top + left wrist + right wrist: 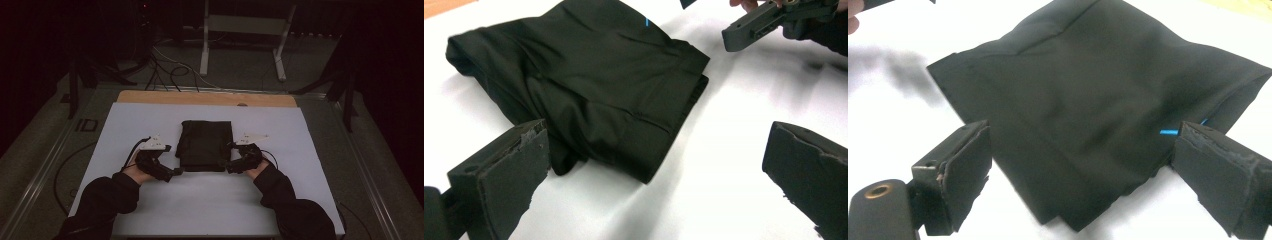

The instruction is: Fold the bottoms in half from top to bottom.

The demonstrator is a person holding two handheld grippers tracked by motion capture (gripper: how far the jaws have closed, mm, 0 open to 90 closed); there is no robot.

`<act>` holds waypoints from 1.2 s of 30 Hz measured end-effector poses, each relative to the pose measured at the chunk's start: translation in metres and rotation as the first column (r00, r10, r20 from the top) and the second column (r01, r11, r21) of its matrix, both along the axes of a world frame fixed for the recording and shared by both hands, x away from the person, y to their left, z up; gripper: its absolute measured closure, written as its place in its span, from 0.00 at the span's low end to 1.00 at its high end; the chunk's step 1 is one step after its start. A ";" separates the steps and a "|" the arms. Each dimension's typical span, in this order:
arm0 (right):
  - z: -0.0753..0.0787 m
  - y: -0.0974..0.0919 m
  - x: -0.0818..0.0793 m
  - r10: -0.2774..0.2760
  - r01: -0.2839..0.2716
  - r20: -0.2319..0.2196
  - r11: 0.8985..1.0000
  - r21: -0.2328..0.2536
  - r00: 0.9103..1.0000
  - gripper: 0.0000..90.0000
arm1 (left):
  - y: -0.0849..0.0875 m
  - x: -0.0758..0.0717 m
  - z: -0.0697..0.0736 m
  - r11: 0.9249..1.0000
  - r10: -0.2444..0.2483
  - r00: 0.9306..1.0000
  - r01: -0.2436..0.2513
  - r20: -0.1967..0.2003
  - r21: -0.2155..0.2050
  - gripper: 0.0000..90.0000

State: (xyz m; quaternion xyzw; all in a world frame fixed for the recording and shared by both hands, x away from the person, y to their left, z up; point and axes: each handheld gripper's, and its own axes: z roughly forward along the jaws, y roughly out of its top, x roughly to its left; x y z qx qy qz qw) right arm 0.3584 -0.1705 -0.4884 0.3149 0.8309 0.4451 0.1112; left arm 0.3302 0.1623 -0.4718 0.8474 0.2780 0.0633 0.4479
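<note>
While the folded black garment (205,145) lies flat near the middle of the white table (300,200), the left hand-held gripper (176,172) sits just beside its near left corner, jaws spread wide and grasping nothing, with the cloth's corner lying between and beyond them in the left gripper view. At the garment's near right corner, the right hand-held gripper (229,167) is likewise released, its jaws standing either side of the folded edge, close to a small blue mark (1169,132).
</note>
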 end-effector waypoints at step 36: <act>-0.011 -0.054 -0.062 0.002 -0.003 -0.013 0.999 -0.050 1.000 0.10 | 0.045 -0.056 -0.016 0.994 0.059 0.998 -0.058 -0.002 0.094 0.00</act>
